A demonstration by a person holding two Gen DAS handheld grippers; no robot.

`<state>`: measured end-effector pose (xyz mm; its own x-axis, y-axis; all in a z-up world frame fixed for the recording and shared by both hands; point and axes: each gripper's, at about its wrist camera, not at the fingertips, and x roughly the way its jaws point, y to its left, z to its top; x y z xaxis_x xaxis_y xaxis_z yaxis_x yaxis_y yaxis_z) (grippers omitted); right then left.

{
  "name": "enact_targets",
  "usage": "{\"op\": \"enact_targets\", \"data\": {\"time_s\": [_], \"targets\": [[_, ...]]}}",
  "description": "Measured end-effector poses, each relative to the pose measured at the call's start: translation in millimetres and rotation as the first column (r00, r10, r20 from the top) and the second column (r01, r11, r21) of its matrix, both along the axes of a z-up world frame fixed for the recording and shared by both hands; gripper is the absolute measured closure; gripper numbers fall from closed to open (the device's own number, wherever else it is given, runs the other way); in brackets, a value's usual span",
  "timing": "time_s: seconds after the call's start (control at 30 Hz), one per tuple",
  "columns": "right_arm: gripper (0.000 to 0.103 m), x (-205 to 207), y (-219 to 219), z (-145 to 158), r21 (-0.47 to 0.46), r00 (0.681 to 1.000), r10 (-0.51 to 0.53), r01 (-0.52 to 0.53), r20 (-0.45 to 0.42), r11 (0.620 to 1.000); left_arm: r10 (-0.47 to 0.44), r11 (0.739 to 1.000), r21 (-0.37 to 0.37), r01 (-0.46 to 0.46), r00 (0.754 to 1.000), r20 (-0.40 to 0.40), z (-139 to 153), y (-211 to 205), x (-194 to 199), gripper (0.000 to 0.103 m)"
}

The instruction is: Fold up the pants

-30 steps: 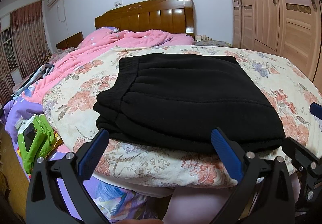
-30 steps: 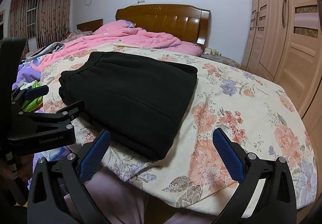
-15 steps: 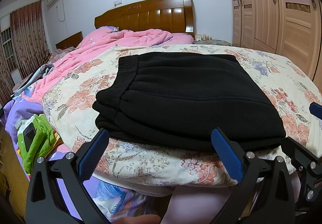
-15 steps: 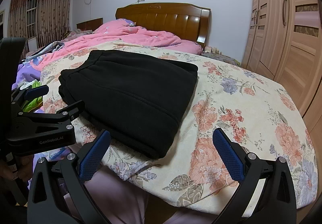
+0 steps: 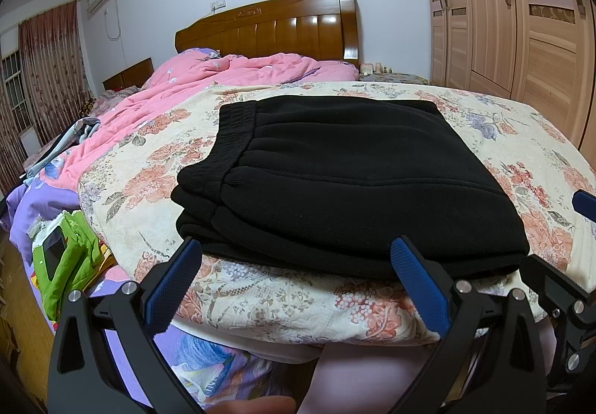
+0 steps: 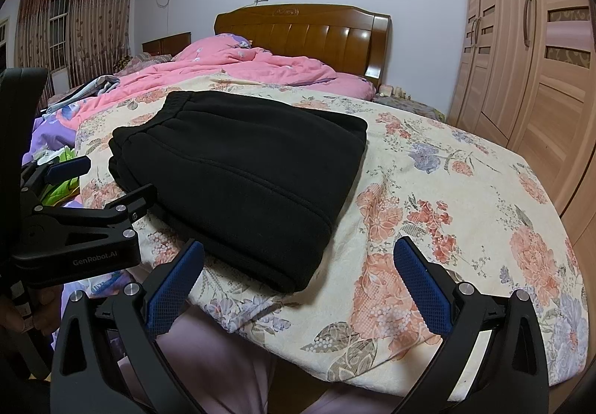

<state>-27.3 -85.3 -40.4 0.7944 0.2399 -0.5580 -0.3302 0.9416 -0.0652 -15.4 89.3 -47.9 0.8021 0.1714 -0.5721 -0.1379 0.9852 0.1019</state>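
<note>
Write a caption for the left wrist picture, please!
Folded black pants lie on the floral quilt, in front of the open left gripper.

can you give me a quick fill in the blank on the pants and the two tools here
1. The folded pants are ____ in colour.
2. The pants lie on a quilt with a ____ pattern.
3. The left tool and the right tool both have their jaws ____.
4. The bunched blanket near the wooden headboard is ____.

Missing words: black; floral; open; pink
</note>
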Motion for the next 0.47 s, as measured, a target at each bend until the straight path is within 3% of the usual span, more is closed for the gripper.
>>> {"op": "enact_targets", "data": {"time_s": [0.23,0.47], "targets": [[0.004,0.4,-0.9,-0.2,-0.001,1.000,-0.004,0.004,0.000,1.000,0.010,1.000,0.028,-0.010,1.000,0.014,-1.2,0.5,-3.0,0.001],[0.004,4.8,-18.0,-0.1,-0.002,1.000,-0.016,0.016,0.011,1.000,0.049,0.999,0.003,-0.049,0.999,0.000,1.1,22.4,-7.7,0.001]]}}
